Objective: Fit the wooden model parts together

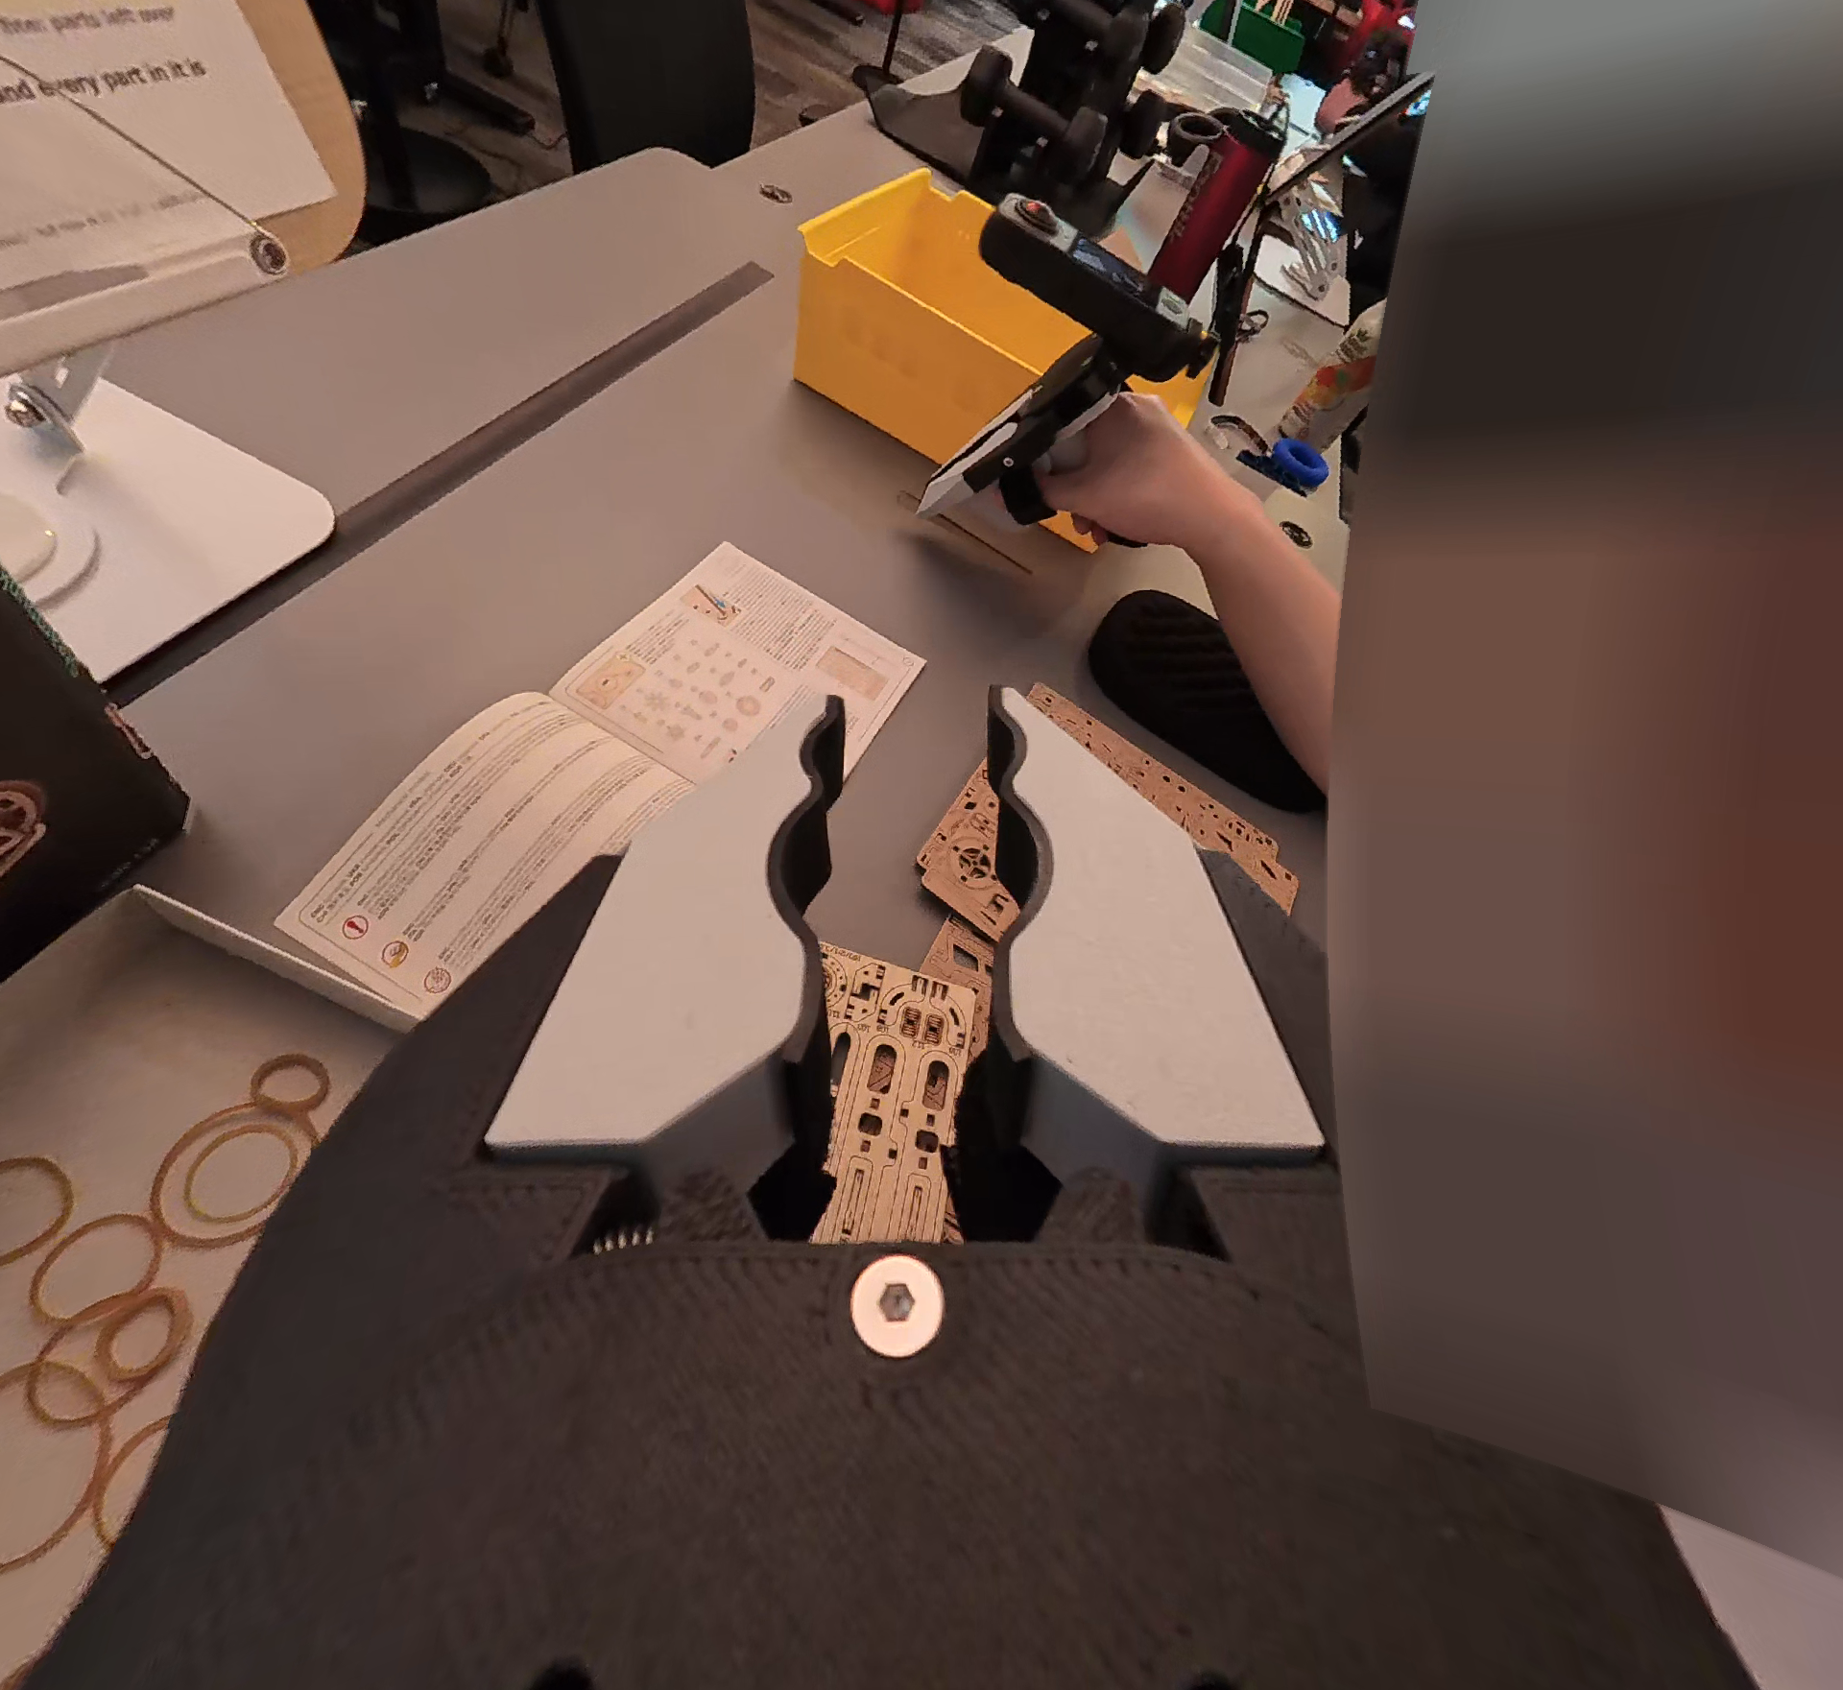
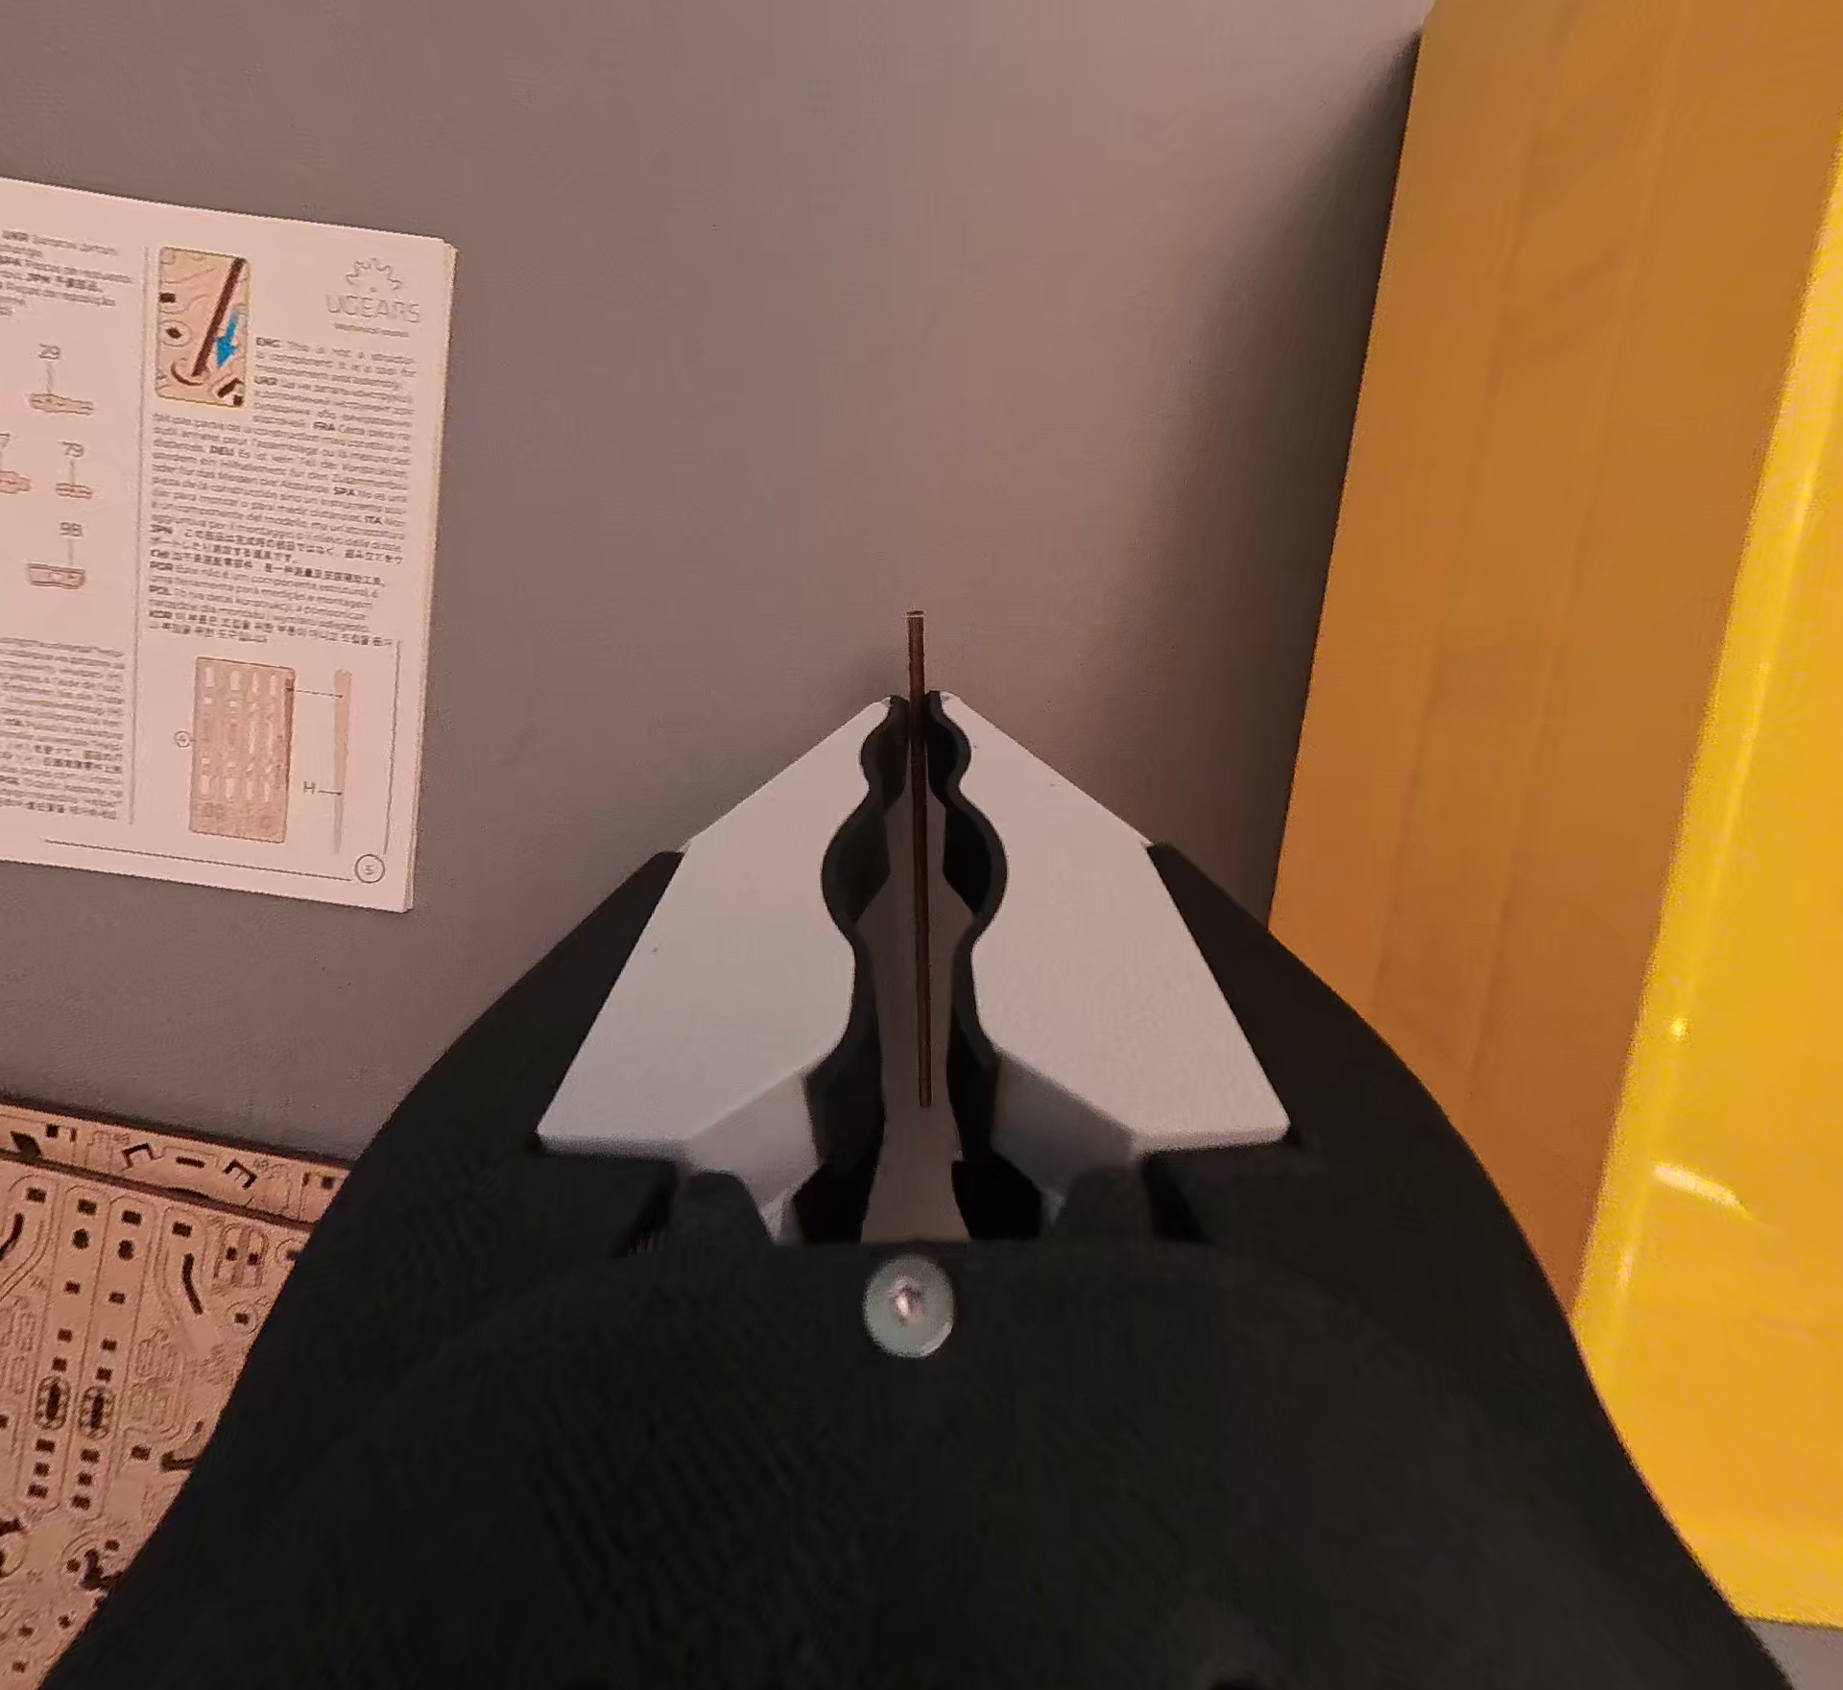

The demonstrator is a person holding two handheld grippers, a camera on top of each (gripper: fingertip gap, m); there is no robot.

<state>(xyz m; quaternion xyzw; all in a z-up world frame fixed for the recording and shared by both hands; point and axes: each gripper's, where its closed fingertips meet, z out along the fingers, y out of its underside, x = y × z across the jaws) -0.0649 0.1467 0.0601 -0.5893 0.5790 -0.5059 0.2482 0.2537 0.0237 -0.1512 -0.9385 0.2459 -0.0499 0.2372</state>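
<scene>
Wooden stick (image 2: 917,844) sits pinched edge-on in the closed right hand-held gripper (image 2: 916,703).

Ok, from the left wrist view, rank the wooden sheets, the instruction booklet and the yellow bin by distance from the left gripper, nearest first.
1. Wooden sheets: directly under and between the open fingers of the left gripper.
2. Instruction booklet: just left of the fingertips, open on the table.
3. Yellow bin: farthest, ahead and right.

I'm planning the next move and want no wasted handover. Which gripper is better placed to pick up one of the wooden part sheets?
Left. The left gripper is open and empty, directly over the wooden part sheets. The right gripper is shut on a thin stick beside the yellow bin, away from the sheets.
</scene>
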